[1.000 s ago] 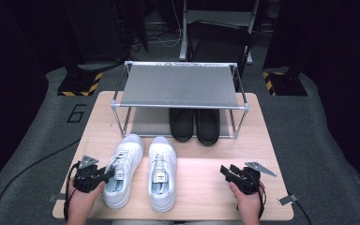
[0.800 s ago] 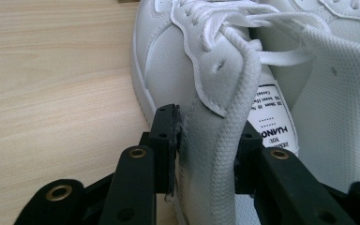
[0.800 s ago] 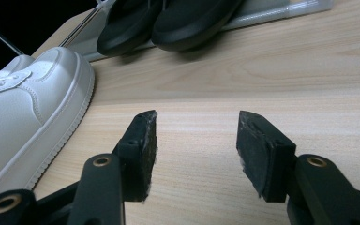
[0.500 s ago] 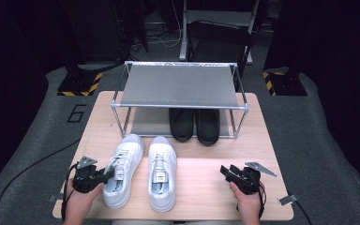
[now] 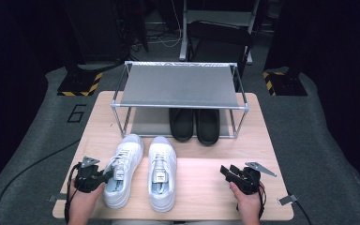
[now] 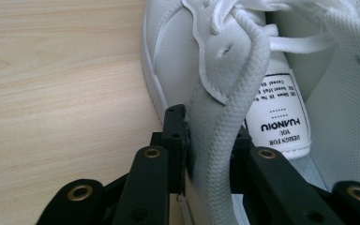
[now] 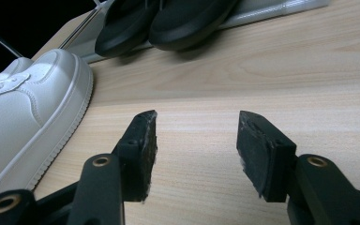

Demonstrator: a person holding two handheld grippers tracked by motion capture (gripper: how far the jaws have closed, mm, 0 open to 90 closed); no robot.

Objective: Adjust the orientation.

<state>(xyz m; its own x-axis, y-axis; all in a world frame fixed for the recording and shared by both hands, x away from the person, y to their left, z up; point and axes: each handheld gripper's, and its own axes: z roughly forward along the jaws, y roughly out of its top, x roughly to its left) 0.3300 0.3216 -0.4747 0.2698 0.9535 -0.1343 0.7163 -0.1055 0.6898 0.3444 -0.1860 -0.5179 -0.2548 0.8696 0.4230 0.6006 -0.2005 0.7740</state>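
Between our L gripper [image 6: 208, 140] pads sits the padded collar of the left white sneaker [image 5: 122, 171]. We have just been closing those jaws, and in the left gripper view they now pinch the collar wall from both sides: one pad on the outer leather, the other inside the shoe opening next to the tongue label. So the L tool is nearly closed, w/ only the collar's thickness between the pads. Ahead of the jaws the laces and tongue run away from us; to the outer side of the tool is bare wooden table [image 5: 206, 190].

From the high view, our L gripper [image 5: 90, 176] lies at the heel end of that sneaker, on its outer side. The second white sneaker [image 5: 162, 178] stands just beyond the gripped one, parallel and close beside it; we can't tell if the two touch.

Our R gripper [image 5: 236, 174] rests well apart from both sneakers, over on the other side of the table. Its jaws stand wide open w/ nothing between them [image 7: 197, 150], just wood grain. Ahead and to one side of it we see the second sneaker's toe, and farther ahead a pair of black shoes [image 5: 194, 124] on the lower level of the metal shoe rack [image 5: 180, 84].
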